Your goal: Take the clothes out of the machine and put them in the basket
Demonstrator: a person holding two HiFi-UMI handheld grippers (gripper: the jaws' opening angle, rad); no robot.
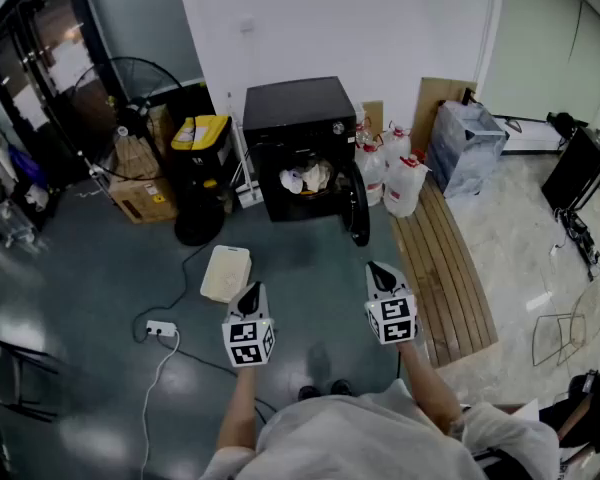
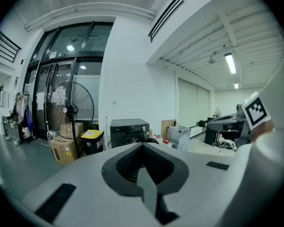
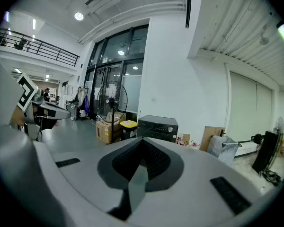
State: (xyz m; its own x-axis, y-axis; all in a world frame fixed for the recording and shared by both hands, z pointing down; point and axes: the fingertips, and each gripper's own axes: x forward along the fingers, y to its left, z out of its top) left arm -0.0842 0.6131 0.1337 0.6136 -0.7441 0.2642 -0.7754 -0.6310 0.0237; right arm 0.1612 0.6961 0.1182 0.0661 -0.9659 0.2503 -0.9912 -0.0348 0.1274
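Jaws on both our grippers are pressed together with nothing between them; each gripper's own view shows its dark pads meeting at a point. We hold the left gripper (image 1: 249,296) and the right gripper (image 1: 382,276) out in front of us. They sit side by side but apart, tipped slightly down toward the black washing machine (image 1: 300,138).

That machine stands against the white wall, well ahead of both grippers. Its round door (image 1: 358,208) hangs open on the right side, and a heap of pale clothes (image 1: 307,178) lies inside the drum. The cream basket (image 1: 226,273) sits on the grey floor (image 1: 90,268) between us and the machine. It is a little left of the opening and just ahead of the left gripper. We cannot tell whether anything lies in it.

Left of the machine we see a bin with a yellow lid (image 1: 201,133), a cardboard box (image 1: 140,198) and a standing fan (image 1: 130,93). On its right are white plastic jugs (image 1: 402,183) and a grey bag (image 1: 466,143), with a wooden pallet (image 1: 448,273) on the floor beside the right gripper. A white power strip (image 1: 161,328) lies on the floor to the left of the left gripper.
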